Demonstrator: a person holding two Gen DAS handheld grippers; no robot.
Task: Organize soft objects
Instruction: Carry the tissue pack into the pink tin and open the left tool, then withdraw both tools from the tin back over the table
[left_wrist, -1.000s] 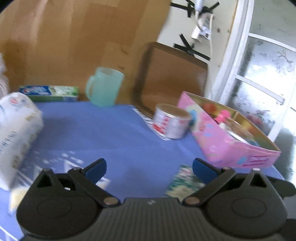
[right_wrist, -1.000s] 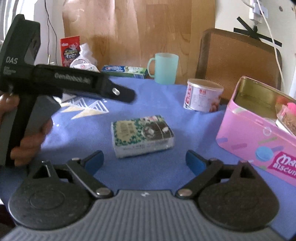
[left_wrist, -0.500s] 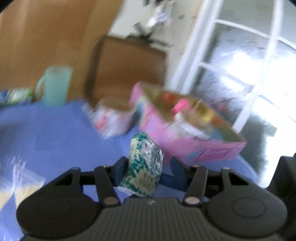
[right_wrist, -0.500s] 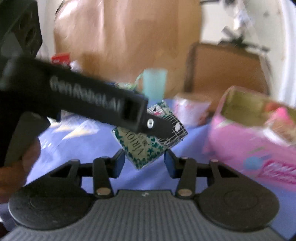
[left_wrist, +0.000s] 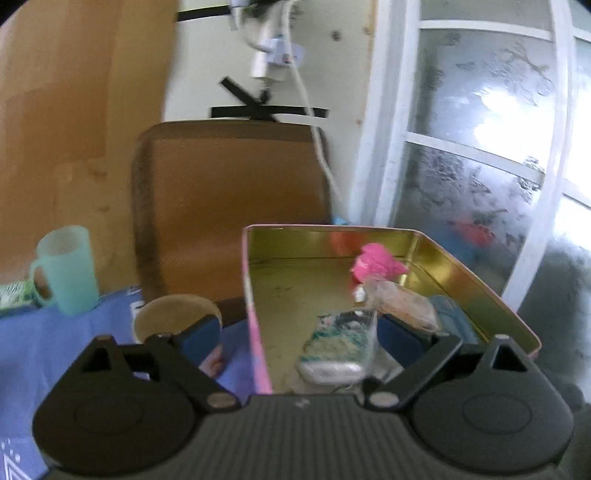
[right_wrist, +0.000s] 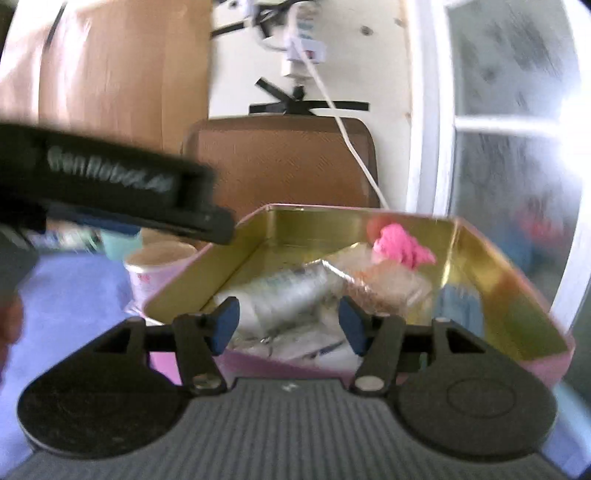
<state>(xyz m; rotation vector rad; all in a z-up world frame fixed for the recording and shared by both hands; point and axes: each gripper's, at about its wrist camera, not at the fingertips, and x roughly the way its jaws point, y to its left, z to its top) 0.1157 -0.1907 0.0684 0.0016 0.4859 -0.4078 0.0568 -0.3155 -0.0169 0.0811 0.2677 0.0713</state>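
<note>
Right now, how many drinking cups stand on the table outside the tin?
1: a mint-green mug at the far left of the blue tablecloth, beside a round tub. Others may be hidden.

The left gripper (left_wrist: 299, 338) fills the lower part of its own view, its blue-padded fingers (left_wrist: 201, 332) spread wide apart with nothing pinched between them. In the right wrist view it reaches in from the left edge as a blurred black bar at mid height. The right gripper (right_wrist: 290, 325) sits low in its view, fingers (right_wrist: 225, 323) parted, gripping nothing.
</note>
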